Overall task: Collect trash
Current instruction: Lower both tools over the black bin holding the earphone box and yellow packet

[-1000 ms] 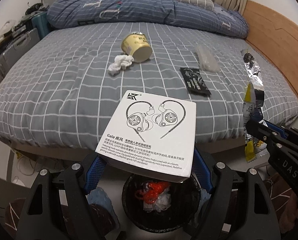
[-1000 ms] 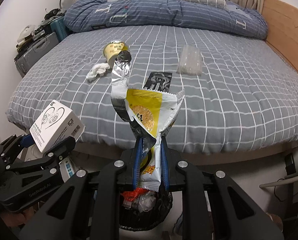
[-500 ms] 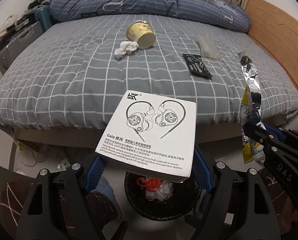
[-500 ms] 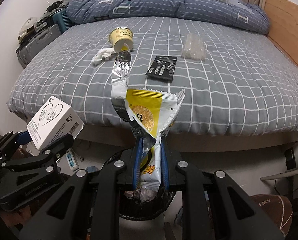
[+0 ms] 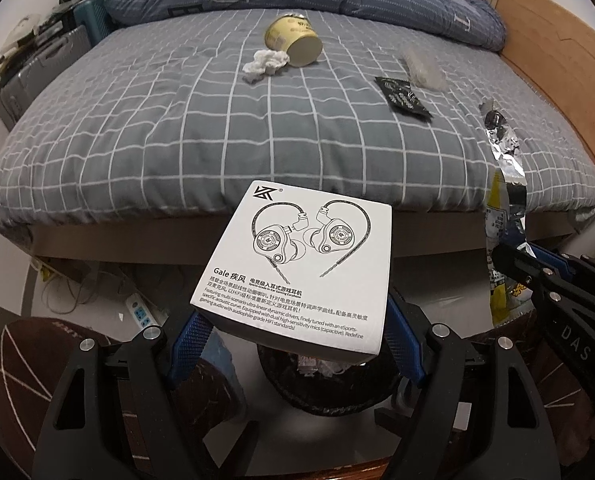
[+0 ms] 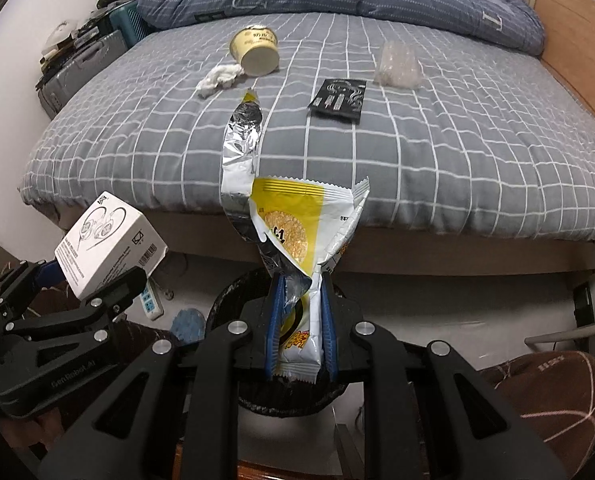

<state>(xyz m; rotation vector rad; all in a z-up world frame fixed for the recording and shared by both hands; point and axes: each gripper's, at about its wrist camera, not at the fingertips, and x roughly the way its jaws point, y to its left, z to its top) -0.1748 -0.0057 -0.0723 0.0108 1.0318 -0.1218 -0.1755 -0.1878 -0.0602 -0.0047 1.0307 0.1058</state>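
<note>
While both hang above the trash bin [image 6: 225,300], seemingly: left gripper [image 5: 293,344] grasps earphone box [image 5: 301,264]; right gripper [image 6: 299,320] clenches torn snack wrapper [image 6: 293,232].

Snack wrapper [image 6: 297,240] in right claw [image 6: 299,320]

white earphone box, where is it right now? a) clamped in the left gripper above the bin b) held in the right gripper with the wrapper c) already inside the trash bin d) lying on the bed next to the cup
a: the white earphone box sits between the blue pads of the left gripper, with the trash bin below it, while the right gripper pinches the yellow snack wrapper.
</note>
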